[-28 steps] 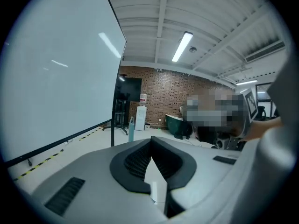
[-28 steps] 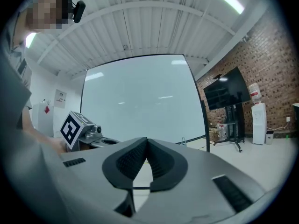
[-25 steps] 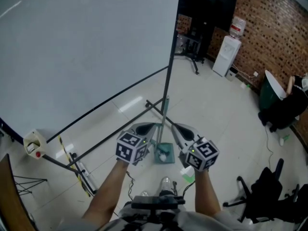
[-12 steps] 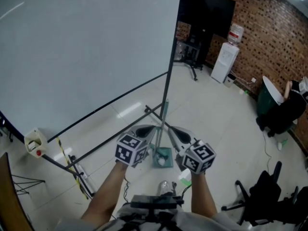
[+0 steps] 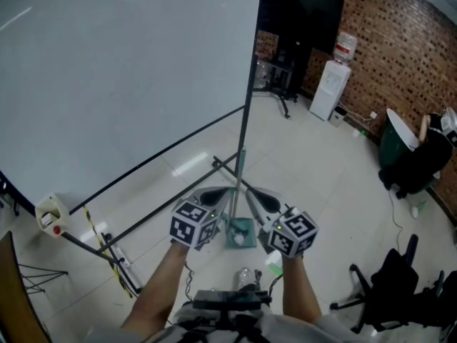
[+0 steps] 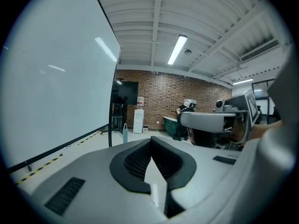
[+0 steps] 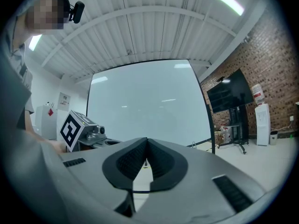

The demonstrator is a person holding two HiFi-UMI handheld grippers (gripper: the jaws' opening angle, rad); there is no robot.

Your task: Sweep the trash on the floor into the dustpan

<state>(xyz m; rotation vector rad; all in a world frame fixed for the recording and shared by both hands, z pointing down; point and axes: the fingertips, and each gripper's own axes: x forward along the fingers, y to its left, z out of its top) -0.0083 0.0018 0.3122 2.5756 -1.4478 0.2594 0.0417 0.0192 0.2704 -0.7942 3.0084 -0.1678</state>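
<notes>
In the head view a teal dustpan [image 5: 241, 232] stands on the pale floor with a white crumpled scrap [image 5: 241, 240] in it, and its teal handle [image 5: 240, 174] rises upright. My left gripper [image 5: 218, 194] and right gripper [image 5: 263, 197] hover side by side just above the pan, one on each side of the handle. Both are shut with nothing between the jaws. In the left gripper view my left gripper [image 6: 151, 146] is closed and empty, and the right gripper [image 6: 210, 120] shows beside it. In the right gripper view my right gripper [image 7: 146, 147] is closed too.
A big projection screen [image 5: 121, 77] fills the left, and its black pole [image 5: 247, 113] and floor legs [image 5: 143, 224] run close to the dustpan. A water dispenser [image 5: 331, 88], a TV stand [image 5: 285, 56], a seated person [image 5: 421, 159] and an office chair [image 5: 389, 284] are on the right.
</notes>
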